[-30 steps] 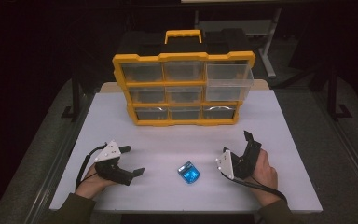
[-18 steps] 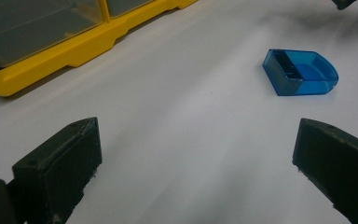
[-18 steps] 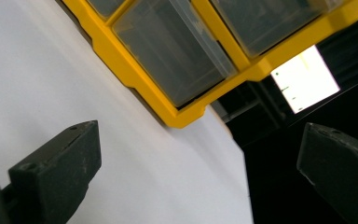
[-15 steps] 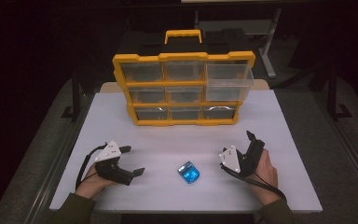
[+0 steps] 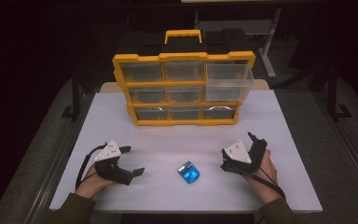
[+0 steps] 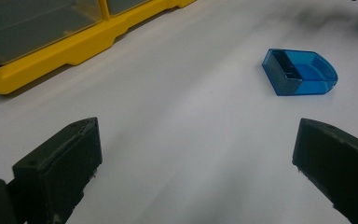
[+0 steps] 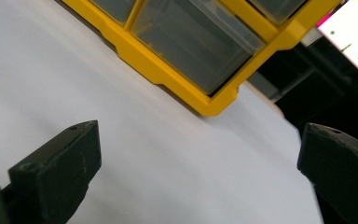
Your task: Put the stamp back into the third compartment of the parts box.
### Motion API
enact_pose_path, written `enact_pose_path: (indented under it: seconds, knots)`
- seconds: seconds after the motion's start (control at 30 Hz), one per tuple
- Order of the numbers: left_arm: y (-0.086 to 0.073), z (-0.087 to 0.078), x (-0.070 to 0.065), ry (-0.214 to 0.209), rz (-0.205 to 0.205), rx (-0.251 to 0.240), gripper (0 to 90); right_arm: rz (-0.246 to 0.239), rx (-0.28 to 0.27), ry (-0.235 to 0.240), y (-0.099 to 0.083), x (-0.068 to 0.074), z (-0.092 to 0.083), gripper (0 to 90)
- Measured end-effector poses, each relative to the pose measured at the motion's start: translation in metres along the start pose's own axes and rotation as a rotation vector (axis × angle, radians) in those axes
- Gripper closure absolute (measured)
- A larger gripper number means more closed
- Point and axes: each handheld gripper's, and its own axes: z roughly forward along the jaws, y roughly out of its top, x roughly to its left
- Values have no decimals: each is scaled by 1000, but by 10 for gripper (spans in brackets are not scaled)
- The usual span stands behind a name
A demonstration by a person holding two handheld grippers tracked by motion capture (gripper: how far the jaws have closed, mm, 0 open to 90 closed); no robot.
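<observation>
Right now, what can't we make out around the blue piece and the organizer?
- Yellow organizer drawer contents: high view, too small and dim behind the clear fronts.
- Same organizer: right gripper view, cut off by the top edge.
- Blue plastic piece: left gripper view, underside hidden against the white table.

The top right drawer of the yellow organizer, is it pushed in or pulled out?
Pulled out. The top right drawer juts forward past the yellow organizer frame, while its neighbours sit flush.
</observation>
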Motion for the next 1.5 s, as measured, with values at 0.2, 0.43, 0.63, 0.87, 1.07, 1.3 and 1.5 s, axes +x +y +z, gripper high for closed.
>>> enact_pose_path:
  seconds: [0.2,0.43,0.63,0.87,1.07,1.3,1.5]
  knots:
    - [0,1,0,-3,-9,5,11,89,28,66,0,-7,2,0]
    - [0,1,0,-4,-21,4,11,183,59,133,-1,-13,5,0]
    - [0,2,0,-14,-20,8,11,306,96,233,-2,-22,10,0]
    - [0,2,0,-17,-21,10,11,412,131,325,-4,-32,16,0]
    - [-1,2,0,-15,-21,16,11,414,118,350,-5,-35,18,0]
    - [0,2,0,-19,-21,15,11,370,85,454,-9,-38,20,0]
    - [0,3,0,-25,-9,20,11,371,68,499,-14,-43,14,0]
